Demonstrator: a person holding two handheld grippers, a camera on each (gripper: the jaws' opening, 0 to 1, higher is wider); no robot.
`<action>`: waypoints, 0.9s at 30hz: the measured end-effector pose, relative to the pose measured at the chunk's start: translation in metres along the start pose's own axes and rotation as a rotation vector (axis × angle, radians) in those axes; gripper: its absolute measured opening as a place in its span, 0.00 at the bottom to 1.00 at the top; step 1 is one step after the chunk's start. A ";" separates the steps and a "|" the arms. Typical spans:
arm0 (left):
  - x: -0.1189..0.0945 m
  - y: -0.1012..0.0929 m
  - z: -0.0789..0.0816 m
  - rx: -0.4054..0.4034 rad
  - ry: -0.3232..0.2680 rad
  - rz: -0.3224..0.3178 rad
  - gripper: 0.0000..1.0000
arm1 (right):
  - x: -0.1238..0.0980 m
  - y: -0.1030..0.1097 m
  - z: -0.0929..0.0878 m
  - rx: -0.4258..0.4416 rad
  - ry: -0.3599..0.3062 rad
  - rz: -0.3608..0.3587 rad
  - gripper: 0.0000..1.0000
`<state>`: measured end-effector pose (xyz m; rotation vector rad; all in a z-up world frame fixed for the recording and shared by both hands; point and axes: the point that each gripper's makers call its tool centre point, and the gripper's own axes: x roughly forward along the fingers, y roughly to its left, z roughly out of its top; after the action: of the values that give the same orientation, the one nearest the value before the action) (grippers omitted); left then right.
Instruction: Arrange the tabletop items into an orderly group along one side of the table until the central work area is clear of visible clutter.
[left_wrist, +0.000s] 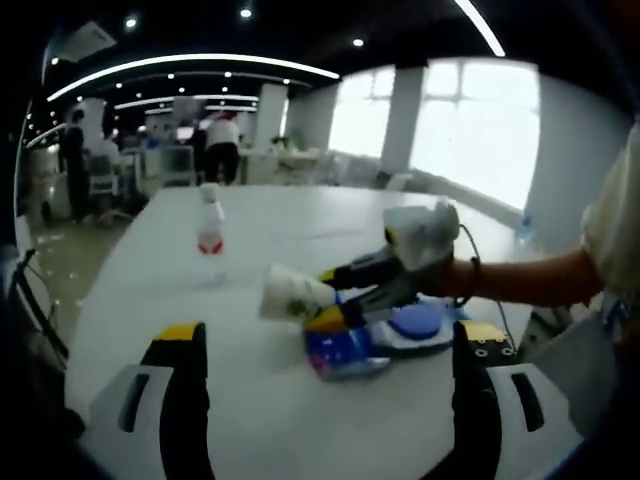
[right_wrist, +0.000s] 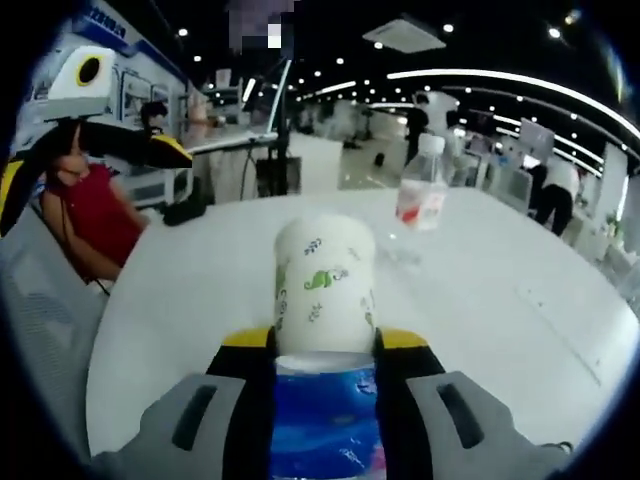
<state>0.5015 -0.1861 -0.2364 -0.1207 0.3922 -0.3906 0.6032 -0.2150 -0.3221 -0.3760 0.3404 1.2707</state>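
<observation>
A white paper cup (right_wrist: 323, 285) with a green print is clamped at its base by my right gripper (right_wrist: 323, 340), which is shut on it. In the left gripper view that cup (left_wrist: 290, 292) lies sideways in the right gripper (left_wrist: 322, 298), just above a blue packet (left_wrist: 345, 352) and a blue-lidded tub (left_wrist: 415, 322) on the white table (left_wrist: 250, 400). The blue packet (right_wrist: 325, 420) shows under my right jaws. A water bottle (left_wrist: 210, 232) with a red label stands upright farther off. My left gripper (left_wrist: 332, 334) is open, its jaws wide apart and holding nothing.
The bottle (right_wrist: 422, 185) stands right of the cup near the table's middle. The left gripper (right_wrist: 90, 168) hangs at the upper left. A person in red (right_wrist: 85, 225) sits beyond the table edge (right_wrist: 150, 290). A sleeve and forearm (left_wrist: 540, 275) reach in from the right.
</observation>
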 end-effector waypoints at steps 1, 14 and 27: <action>0.000 0.001 0.001 0.008 0.001 0.010 0.99 | -0.004 0.002 0.004 -0.004 -0.011 -0.003 0.38; -0.003 -0.012 0.025 -0.099 -0.108 -0.012 0.97 | -0.053 0.037 0.061 -0.027 -0.195 0.045 0.38; -0.004 -0.023 0.043 -0.223 -0.191 -0.033 0.84 | -0.086 0.063 0.094 -0.033 -0.294 0.025 0.38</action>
<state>0.5068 -0.2044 -0.1916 -0.3797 0.2446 -0.3639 0.5238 -0.2303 -0.2048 -0.2088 0.0743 1.3358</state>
